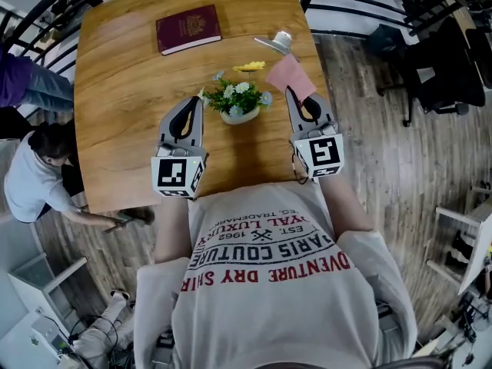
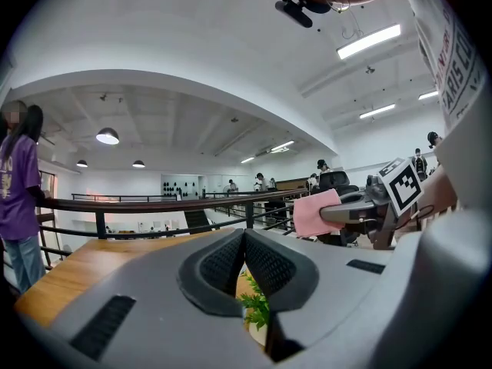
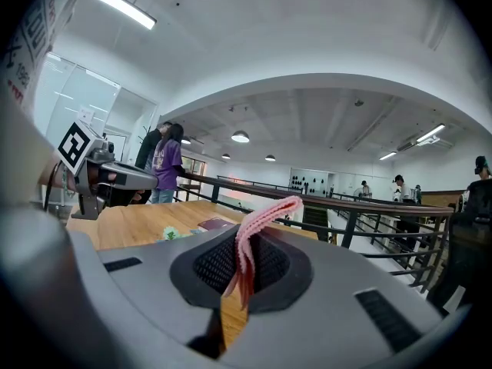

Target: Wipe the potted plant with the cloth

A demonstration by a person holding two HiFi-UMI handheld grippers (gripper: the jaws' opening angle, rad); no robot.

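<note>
- Head view: I saw the potted plant [image 1: 240,102] standing on the wooden table [image 1: 123,83], between my two tools. The left gripper [image 1: 198,100] sat just beside its left side, with its tips level with the leaves. I couldn't tell whether they touched. The right gripper [image 1: 293,92] sat just beside the plant's right side. It had the pink cloth [image 1: 288,74] pinched at its tips. The cloth stuck out beyond the jaws, near the yellow flower and off the leaves. A maroon book [image 1: 188,28] lay on the far part of the table, well apart from all this.
- Left gripper view: my left tool's jaws were pressed fully together with nothing between them. A few green leaves of the plant [image 2: 256,307] showed just under the closed pads. The cloth [image 2: 315,212] hung off to the right, in the other tool.
- Right gripper view: the jaws were clamped on the folded cloth [image 3: 257,229], which rose above the pads and curled to the right. Only a small bit of the plant [image 3: 171,234] showed, low and left of the jaws.
</note>
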